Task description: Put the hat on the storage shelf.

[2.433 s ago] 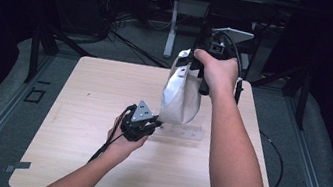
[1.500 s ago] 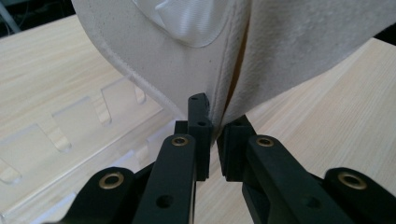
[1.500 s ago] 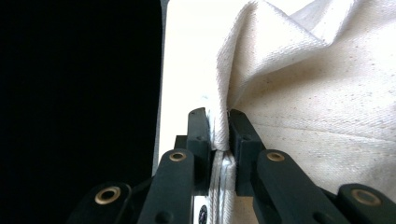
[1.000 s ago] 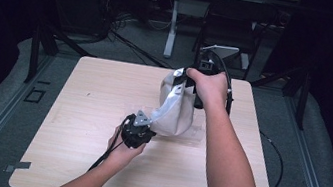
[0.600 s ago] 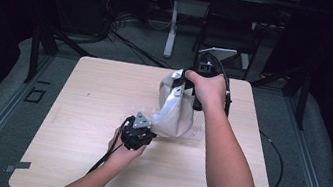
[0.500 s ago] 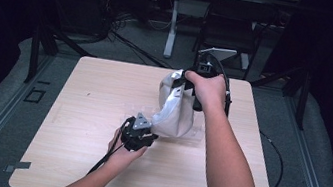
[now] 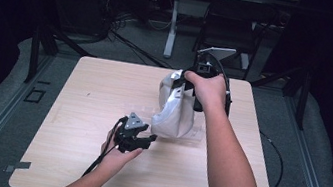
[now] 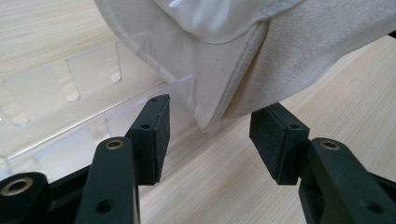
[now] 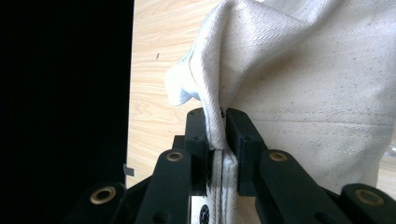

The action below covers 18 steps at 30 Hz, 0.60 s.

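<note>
Cream cloth bag: your off-white canvas bag hangs near the centre of the pale wooden table, its lower end resting on the clear plastic slotted rack.
Right tongs: your right gripper, at 1 o'clock from the table's middle, pinches the bag's seamed top edge tightly between both pads.
Left tongs: your left gripper, at 7 o'clock from the bag, has just been opening; its jaws stand apart, the bag's bottom corner between them, untouched.
</note>
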### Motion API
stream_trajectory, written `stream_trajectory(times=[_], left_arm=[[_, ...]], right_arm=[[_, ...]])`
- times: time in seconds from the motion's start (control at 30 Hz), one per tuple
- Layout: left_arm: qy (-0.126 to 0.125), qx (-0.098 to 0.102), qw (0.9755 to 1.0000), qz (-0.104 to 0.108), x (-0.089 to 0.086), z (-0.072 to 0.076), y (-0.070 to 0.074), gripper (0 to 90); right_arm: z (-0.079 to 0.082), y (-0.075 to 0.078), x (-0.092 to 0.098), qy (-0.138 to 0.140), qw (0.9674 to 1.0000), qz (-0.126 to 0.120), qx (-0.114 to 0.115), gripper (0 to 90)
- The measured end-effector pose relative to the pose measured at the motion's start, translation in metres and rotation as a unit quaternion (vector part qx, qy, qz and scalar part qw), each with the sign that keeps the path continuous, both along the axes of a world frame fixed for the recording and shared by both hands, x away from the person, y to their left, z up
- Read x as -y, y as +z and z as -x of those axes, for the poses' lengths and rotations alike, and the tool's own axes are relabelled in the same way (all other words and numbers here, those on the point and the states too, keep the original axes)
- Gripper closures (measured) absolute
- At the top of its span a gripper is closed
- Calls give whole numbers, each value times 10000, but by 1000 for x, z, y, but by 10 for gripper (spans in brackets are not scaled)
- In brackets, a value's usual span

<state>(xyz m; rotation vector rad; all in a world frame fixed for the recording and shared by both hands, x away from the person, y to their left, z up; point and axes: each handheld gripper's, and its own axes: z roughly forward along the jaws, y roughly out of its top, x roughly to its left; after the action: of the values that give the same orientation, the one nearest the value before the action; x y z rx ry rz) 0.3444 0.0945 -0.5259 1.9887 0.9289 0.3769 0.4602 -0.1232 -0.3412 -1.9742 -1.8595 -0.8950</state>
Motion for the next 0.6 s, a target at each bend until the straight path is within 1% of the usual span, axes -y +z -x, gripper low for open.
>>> stream_trajectory(times=[0.1, 0.17, 0.23, 0.3, 0.33, 0.37, 0.43, 0.47, 0.5, 0.53, 0.6], left_arm=[[15, -8, 10000, 50, -4, 2, 2, 483], [40, 18, 9999, 138, -9, 5, 4, 483], [46, 73, 9999, 120, -15, 9, 6, 482], [54, 72, 9999, 126, -17, 10, 6, 481], [79, 84, 9998, 164, -22, 11, 7, 480], [77, 10, 9998, 188, -25, 11, 8, 477], [109, 3, 9997, 220, -27, 11, 7, 475], [150, -37, 9996, 253, -31, 11, 7, 475], [159, -31, 9995, 253, -33, 11, 8, 474], [158, -24, 9996, 246, -36, 11, 8, 474], [190, -30, 9995, 253, -43, 11, 10, 473]], right_arm=[[1, 1, -1, 19, 10000, 29, 60, 791], [1, 2, -2, 21, 9999, 23, 99, 790], [1, 5, -2, 64, 9999, 64, 95, 782], [2, 6, -2, 64, 9999, 79, 73, 777], [3, 8, 0, 102, 9999, 32, 129, 769], [3, 8, -1, 53, 9999, 17, 143, 769], [4, 10, 0, 83, 9998, 40, 165, 767], [5, 14, 2, 108, 9998, 41, 142, 760], [6, 14, 2, 123, 9997, 48, 195, 760], [7, 16, 2, 109, 9998, 57, 165, 759], [9, 19, 3, 152, 9996, 67, 222, 756]])
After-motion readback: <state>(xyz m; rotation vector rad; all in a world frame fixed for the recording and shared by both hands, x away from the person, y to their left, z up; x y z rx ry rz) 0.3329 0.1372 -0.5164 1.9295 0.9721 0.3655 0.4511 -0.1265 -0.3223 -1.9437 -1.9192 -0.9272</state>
